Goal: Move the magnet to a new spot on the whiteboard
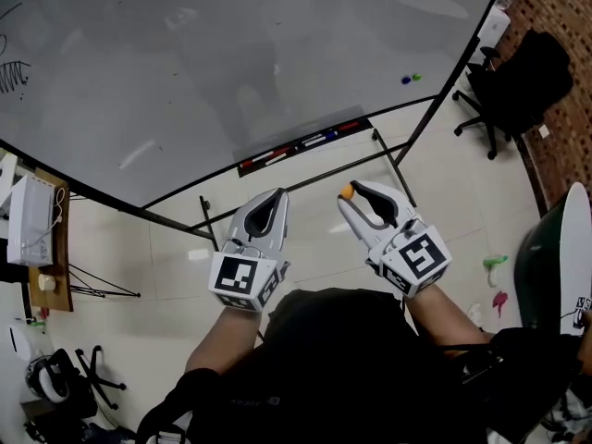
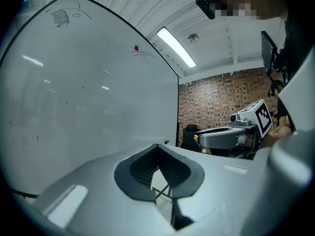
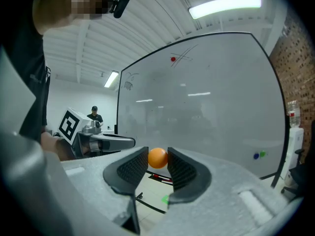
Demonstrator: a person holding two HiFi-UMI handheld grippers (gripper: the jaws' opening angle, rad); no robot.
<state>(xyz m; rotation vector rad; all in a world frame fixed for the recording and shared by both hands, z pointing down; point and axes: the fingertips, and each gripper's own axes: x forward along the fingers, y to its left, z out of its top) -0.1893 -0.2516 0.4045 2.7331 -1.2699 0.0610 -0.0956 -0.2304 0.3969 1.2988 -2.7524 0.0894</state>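
A small orange ball magnet [image 3: 157, 158] sits between the tips of my right gripper [image 3: 157, 161], whose pads are shut on it. In the head view the orange magnet [image 1: 347, 191] shows at the tip of the right gripper [image 1: 350, 195], held in front of the lower edge of the whiteboard [image 1: 231, 63] and apart from it. My left gripper [image 1: 277, 197] is beside it on the left, its jaws together with nothing between them [image 2: 158, 147]. A red magnet [image 3: 173, 59] sticks high on the board. A blue magnet [image 1: 405, 80] and a green magnet [image 1: 416, 77] sit near its right edge.
A marker tray [image 1: 301, 146] with pens runs along the board's bottom edge, above the stand's legs [image 1: 211, 222]. A black office chair [image 1: 518, 81] stands at the right by a brick wall. A shelf with a white box [image 1: 30, 220] is at the left.
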